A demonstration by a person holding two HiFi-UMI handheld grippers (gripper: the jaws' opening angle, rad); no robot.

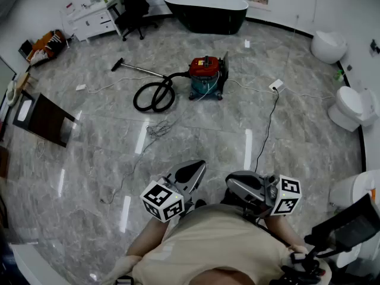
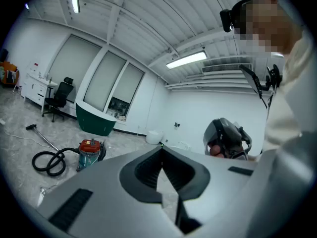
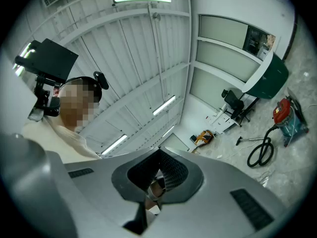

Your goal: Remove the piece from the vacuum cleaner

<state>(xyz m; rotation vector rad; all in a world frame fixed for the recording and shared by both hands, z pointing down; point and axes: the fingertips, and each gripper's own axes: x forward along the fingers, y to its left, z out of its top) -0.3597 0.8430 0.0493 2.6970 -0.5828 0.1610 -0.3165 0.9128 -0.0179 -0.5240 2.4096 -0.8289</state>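
Glossy grey marbled tile floor (image 1: 196, 135), streaked with pale reflections of the lamps overhead. At the far wall, a dark green oval freestanding bathtub (image 1: 205, 10) with a white rim, below large frosted window panels (image 2: 106, 81). Left of it, a black wheeled office chair (image 1: 135, 8) beside a low white drawer cabinet (image 1: 92, 18). Along the right side, white ceramic toilets (image 1: 350, 107) near a plain white wall (image 1: 344, 5). At the left edge, a dark brown flat panel (image 1: 44, 119). Above, a white ribbed ceiling (image 3: 129, 43) with long fluorescent tube lights (image 2: 186, 59), all lit
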